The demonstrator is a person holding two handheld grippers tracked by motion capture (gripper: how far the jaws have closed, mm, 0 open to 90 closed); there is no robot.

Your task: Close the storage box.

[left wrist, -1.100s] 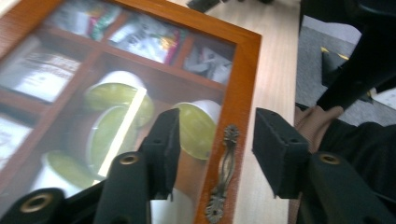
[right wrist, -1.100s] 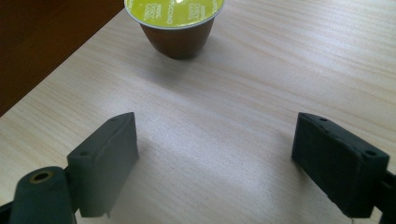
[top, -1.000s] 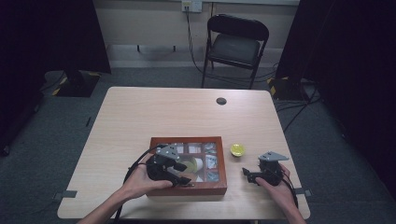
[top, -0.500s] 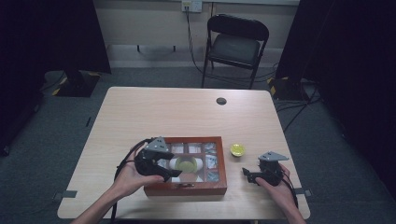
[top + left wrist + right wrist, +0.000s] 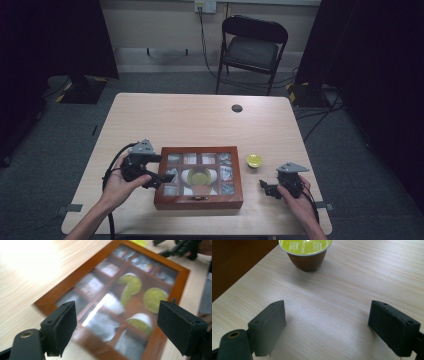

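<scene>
A wooden box [image 5: 199, 201] with a windowed lid lies shut near the table's front edge. Through its panes [image 5: 130, 287] I see lime-topped capsules and several packets in compartments. My left gripper [image 5: 161, 169] hovers open at the box's left edge, and the left gripper view has its jaws [image 5: 115, 325] spread wide above the lid. A loose capsule with a lime-green top [image 5: 254, 160] stands on the table just right of the box. My right gripper [image 5: 265, 189] rests open on the table in front of that capsule [image 5: 305, 252], apart from it.
A small black disc [image 5: 237, 108] lies near the table's far edge. A folding chair [image 5: 252, 50] stands beyond the table. The box's side wall [image 5: 234, 267] is close on the left in the right gripper view. Bare tabletop [image 5: 200, 125] spreads behind the box.
My left gripper has drawn back leftward from over the middle of the box to its left edge. The right gripper has stayed put.
</scene>
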